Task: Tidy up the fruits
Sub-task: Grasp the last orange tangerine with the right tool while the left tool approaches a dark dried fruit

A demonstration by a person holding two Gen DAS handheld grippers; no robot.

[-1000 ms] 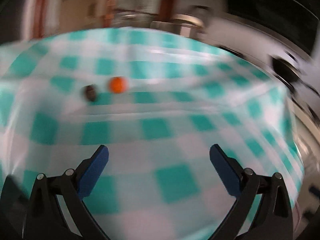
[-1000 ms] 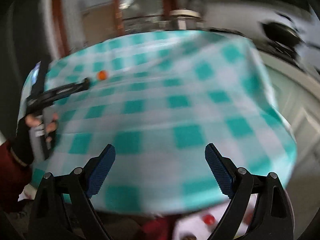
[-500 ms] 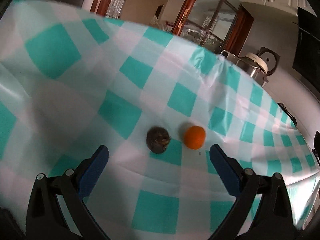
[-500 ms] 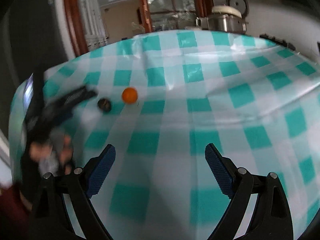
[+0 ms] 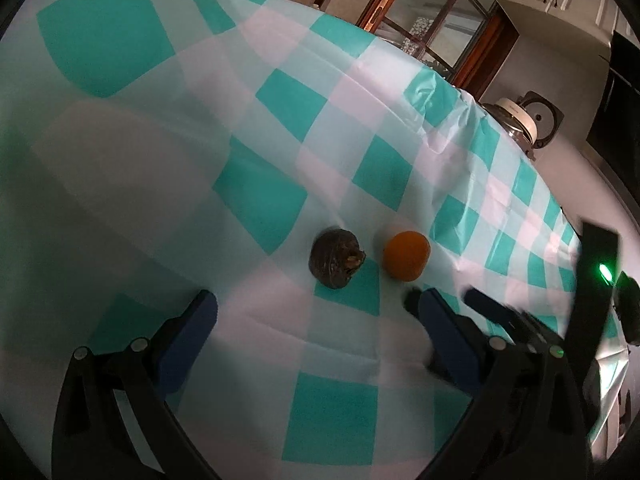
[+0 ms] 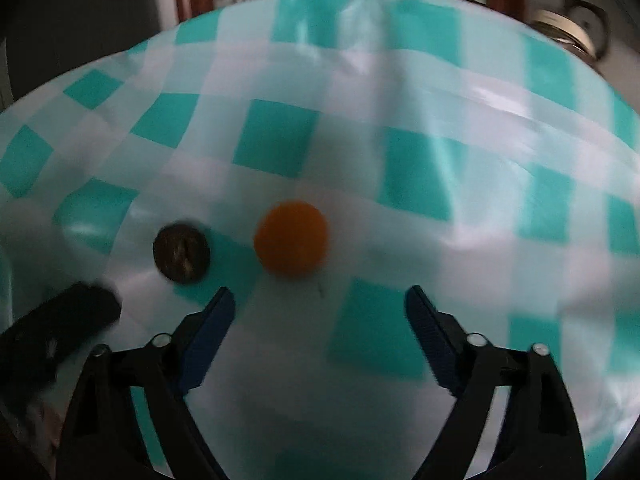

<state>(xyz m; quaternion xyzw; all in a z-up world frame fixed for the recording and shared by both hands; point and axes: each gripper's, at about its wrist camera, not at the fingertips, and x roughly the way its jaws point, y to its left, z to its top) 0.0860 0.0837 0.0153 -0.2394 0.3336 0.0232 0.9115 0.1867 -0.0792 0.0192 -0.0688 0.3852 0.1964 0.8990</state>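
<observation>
Right claw (image 6: 320, 312) narrowing but still apart, empty, short of orange fruit (image 6: 292, 238). Left claw (image 5: 316, 316) wide, empty, near dark fruit (image 5: 336, 258).

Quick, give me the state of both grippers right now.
Left gripper: open, empty, just short of the dark fruit.
Right gripper: open, empty, jaws have just been closing, with nothing between them; the orange lies just ahead.
</observation>
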